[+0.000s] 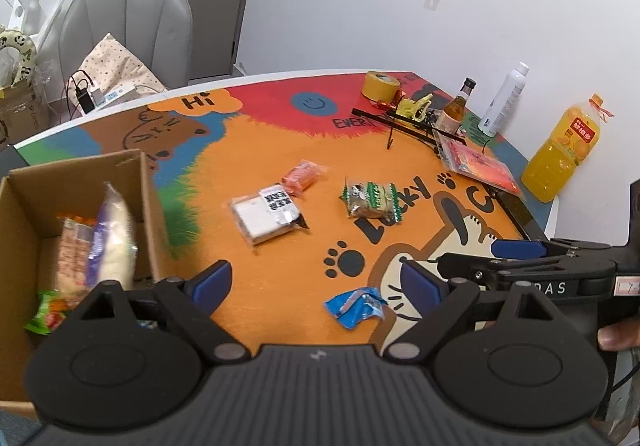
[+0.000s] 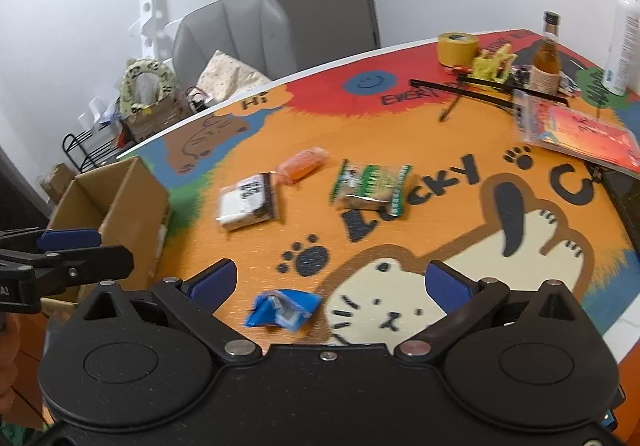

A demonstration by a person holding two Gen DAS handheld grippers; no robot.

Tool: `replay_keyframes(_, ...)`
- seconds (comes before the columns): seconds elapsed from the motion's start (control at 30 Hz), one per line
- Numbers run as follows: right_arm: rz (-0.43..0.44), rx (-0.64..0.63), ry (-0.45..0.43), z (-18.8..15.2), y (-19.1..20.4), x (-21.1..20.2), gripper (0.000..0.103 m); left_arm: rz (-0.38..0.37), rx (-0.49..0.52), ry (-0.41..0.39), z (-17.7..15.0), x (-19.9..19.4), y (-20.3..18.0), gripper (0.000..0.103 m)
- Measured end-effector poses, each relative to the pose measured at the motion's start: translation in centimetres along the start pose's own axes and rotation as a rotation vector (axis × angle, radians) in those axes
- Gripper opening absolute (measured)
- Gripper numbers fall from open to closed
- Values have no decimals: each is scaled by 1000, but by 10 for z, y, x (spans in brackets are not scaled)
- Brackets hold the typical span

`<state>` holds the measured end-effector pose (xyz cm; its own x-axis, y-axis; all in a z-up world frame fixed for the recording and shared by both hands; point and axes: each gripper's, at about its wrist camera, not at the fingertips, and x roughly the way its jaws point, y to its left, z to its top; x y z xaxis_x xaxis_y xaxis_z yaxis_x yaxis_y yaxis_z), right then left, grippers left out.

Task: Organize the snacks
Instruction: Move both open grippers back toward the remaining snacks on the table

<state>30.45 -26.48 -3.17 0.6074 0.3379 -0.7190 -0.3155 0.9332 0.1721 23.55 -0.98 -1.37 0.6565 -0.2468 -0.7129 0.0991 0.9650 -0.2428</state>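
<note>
Done so far: the cardboard box [image 1: 76, 181] at the left edge of the counter [image 1: 240, 149] already holds several snacks, among them a white and purple packet [image 1: 114, 242], an orange-striped packet [image 1: 72, 258] and a green one [image 1: 46, 316] low in the corner.
Left to do: four snacks lie loose on the counter, well apart from the box.
Blue wrapper: the crumpled blue wrapper [image 2: 282, 308] lies nearest, just ahead of both tongs.
White packet: the white packet with a black label [image 2: 248, 201] sits mid-counter, closest of the four to the box.
Orange snack: the small orange snack [image 2: 302, 163] lies just behind the white packet.
Green packet: the green and white packet [image 2: 370, 187] rests by the word "LUCKY".
Left tongs: the left tongs [image 1: 316, 282] stand wide apart with nothing between them, beside the box.
Right tongs: the right tongs [image 2: 330, 280] are spread fully, holding nothing, with the blue wrapper lying below and between the pads.
Progress: I judge it roughly half done.
Likely next: the blue wrapper looks the easiest pick.
</note>
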Motion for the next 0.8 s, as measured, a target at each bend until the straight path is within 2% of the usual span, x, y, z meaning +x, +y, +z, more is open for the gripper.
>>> replay_keyframes(0.27, -24, -6, -50, -18, -25, 5, 103, 0, -11, -5, -12, 26, -17, 90)
replay_keyframes(0.57, -26, -16, -96, -37, -39, 16, 103, 6, -45, 34, -30, 62, -27, 87)
replay_keyframes(0.8, -25, -2, -138, -47, -45, 22, 103, 20, -65, 44, -39, 86, -32, 81)
